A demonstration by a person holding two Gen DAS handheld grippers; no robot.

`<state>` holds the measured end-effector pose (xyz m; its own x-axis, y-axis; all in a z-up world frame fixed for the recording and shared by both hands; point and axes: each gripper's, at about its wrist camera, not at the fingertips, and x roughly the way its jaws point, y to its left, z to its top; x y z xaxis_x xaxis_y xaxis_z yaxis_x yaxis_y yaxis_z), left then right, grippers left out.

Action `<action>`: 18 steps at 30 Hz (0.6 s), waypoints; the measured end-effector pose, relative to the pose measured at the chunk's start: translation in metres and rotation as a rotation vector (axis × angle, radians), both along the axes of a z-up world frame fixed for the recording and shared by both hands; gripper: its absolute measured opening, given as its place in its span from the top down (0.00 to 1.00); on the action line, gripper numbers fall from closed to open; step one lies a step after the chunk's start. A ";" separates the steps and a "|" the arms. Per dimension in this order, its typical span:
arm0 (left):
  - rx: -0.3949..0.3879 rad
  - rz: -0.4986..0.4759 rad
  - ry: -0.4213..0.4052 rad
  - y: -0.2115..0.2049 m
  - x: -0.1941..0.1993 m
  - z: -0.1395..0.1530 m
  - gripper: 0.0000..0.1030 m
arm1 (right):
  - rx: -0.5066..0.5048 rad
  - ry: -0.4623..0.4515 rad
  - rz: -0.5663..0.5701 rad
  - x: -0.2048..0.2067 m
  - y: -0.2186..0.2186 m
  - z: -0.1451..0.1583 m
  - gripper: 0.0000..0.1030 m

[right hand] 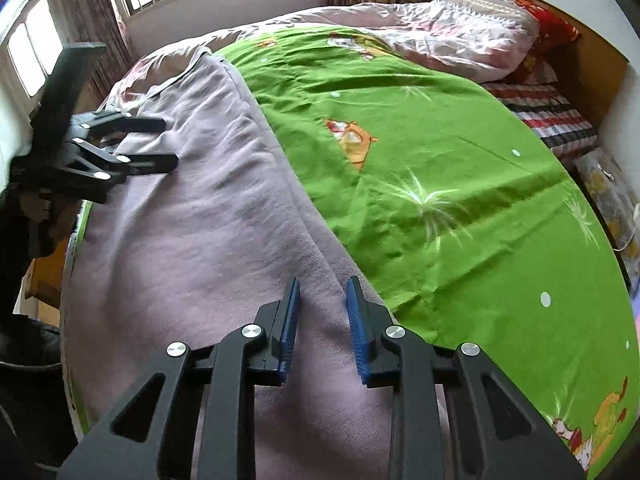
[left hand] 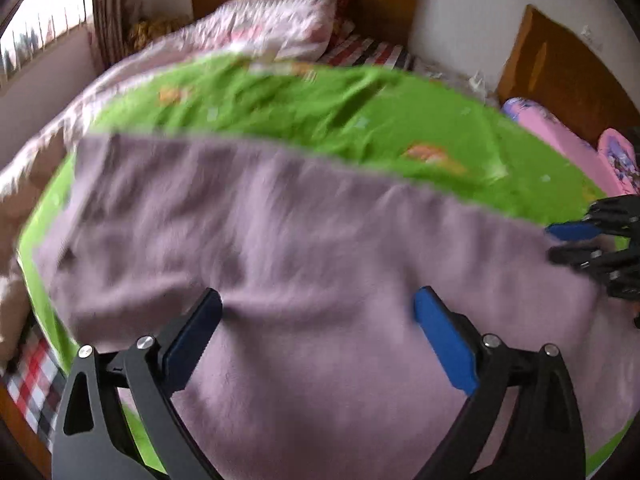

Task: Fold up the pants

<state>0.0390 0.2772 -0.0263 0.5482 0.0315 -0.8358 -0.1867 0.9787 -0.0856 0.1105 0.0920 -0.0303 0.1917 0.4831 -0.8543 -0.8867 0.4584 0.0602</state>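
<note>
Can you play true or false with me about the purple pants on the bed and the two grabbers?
1. The pants are light purple. True.
2. The pants lie on a blue sheet. False: the sheet under them is bright green with cartoon pictures.
3. The left gripper has its jaws spread wide over the pants. True.
4. The right gripper is over the green sheet, far from the pants. False: it sits over the pants, at their edge next to the sheet.
5. A crumpled pinkish quilt lies at the far end of the bed. True.
6. The right gripper's jaws are wider apart than the left's. False: they stand much closer together.
</note>
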 end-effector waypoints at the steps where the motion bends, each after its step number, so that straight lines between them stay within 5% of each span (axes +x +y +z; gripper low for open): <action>1: -0.019 0.004 -0.008 0.003 0.000 0.000 0.01 | 0.000 -0.005 0.002 0.000 0.002 -0.001 0.75; 3: -0.018 0.009 -0.022 0.004 -0.001 0.004 0.01 | -0.007 -0.033 0.005 -0.003 0.004 0.000 0.80; 4: -0.016 0.012 -0.023 0.004 -0.001 0.004 0.01 | -0.006 -0.060 0.025 -0.010 0.005 0.003 0.93; 9: -0.002 0.039 -0.097 0.003 -0.013 0.025 0.02 | 0.027 -0.172 0.012 -0.017 0.009 0.031 0.96; 12: 0.028 0.055 -0.108 0.001 -0.009 0.030 0.02 | -0.009 -0.187 -0.003 -0.009 0.018 0.027 0.96; 14: 0.055 0.072 -0.066 0.003 0.001 0.019 0.02 | -0.073 -0.135 -0.006 -0.002 0.025 0.003 0.96; 16: 0.061 0.084 0.004 0.008 0.008 0.001 0.01 | -0.033 -0.108 -0.039 0.002 0.019 -0.002 0.93; 17: 0.034 0.098 -0.006 0.013 0.006 0.004 0.01 | -0.004 -0.066 -0.072 0.006 0.014 0.000 0.91; 18: 0.044 0.116 -0.002 0.016 0.005 0.007 0.01 | 0.007 -0.046 -0.114 0.009 0.007 0.004 0.77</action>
<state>0.0444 0.2928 -0.0192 0.5407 0.1313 -0.8309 -0.2987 0.9533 -0.0438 0.1197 0.0991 -0.0268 0.2851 0.4621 -0.8398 -0.8307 0.5562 0.0241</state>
